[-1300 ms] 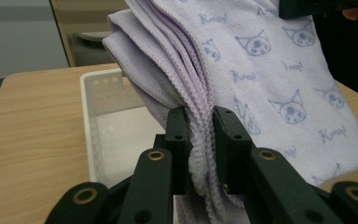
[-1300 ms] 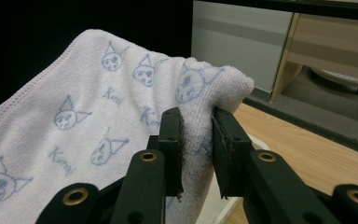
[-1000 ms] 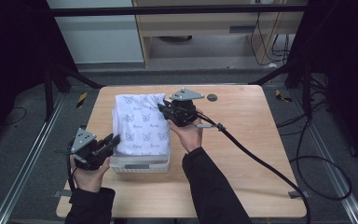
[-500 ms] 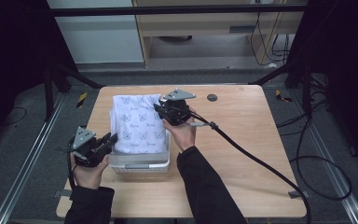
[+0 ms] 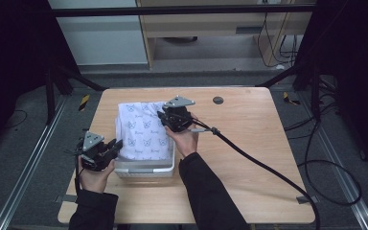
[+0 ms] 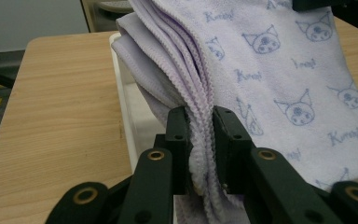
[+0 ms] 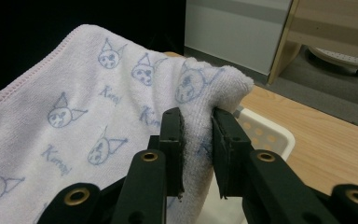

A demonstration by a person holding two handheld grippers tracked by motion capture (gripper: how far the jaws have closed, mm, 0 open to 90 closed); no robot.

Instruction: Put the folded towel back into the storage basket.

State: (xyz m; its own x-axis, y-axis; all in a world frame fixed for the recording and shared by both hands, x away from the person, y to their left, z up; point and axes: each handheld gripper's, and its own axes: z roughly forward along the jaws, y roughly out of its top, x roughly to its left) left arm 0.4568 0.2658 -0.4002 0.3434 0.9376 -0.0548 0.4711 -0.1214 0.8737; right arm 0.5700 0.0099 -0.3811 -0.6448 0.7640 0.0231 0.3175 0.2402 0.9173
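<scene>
Each tool pinches an end of a folded lavender towel (image 5: 141,132), left tool (image 5: 106,149) and right tool (image 5: 168,119), above a white basket (image 5: 146,168) on the desk (image 5: 249,143).

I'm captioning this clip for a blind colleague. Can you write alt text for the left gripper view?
The left hand-held gripper is shut on the bunched edge of a folded lilac towel printed with cartoon faces. The towel drapes over a white basket that sits on a wooden table.

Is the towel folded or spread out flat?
Folded: the towel shows several stacked hemmed edges between the left gripper jaws.
</scene>
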